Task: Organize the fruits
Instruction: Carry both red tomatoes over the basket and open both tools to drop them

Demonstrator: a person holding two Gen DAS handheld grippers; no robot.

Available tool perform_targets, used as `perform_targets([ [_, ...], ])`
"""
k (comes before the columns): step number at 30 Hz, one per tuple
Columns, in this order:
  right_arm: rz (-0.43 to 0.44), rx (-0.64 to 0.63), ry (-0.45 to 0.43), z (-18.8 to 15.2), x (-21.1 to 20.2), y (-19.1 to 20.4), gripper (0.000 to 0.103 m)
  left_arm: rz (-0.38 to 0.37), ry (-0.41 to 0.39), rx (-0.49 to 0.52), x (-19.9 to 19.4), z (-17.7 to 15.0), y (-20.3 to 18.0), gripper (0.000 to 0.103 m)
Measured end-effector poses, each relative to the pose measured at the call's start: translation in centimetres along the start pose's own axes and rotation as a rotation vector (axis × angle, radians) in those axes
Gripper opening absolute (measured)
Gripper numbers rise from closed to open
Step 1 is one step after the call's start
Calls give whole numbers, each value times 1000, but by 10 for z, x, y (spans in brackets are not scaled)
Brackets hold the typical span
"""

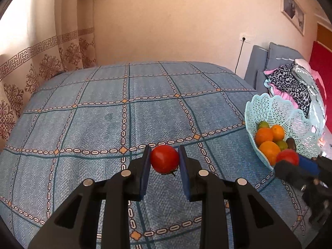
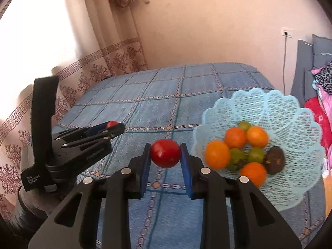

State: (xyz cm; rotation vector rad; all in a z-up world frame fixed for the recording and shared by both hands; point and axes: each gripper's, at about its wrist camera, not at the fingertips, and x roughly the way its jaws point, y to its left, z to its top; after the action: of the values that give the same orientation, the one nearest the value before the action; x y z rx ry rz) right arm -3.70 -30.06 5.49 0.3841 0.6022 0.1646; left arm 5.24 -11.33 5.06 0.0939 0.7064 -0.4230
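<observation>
My left gripper (image 1: 164,159) is shut on a red tomato (image 1: 165,159) and holds it above the blue checked tablecloth (image 1: 103,124). My right gripper (image 2: 165,153) is shut on a second red tomato (image 2: 165,153), just left of a light blue lattice basket (image 2: 290,112). The basket holds several oranges (image 2: 217,154), green fruits (image 2: 255,154) and a dark brown fruit (image 2: 275,159). In the left wrist view the basket (image 1: 276,108) stands at the right, with the right gripper (image 1: 290,161) and its tomato (image 1: 287,157) at its near rim. The left gripper (image 2: 113,125) shows at the left in the right wrist view.
A patterned curtain (image 1: 41,66) hangs past the table's left edge. A grey sofa (image 1: 269,62) with piled clothes (image 1: 290,83) stands to the right behind the basket. A wall (image 1: 176,20) is behind the table.
</observation>
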Motion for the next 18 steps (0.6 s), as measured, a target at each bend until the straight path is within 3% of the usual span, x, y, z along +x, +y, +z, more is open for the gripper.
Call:
perform_targets([
  [18, -164, 137, -81, -5, -50, -90, 29, -49, -41, 100, -25, 7, -53, 26],
])
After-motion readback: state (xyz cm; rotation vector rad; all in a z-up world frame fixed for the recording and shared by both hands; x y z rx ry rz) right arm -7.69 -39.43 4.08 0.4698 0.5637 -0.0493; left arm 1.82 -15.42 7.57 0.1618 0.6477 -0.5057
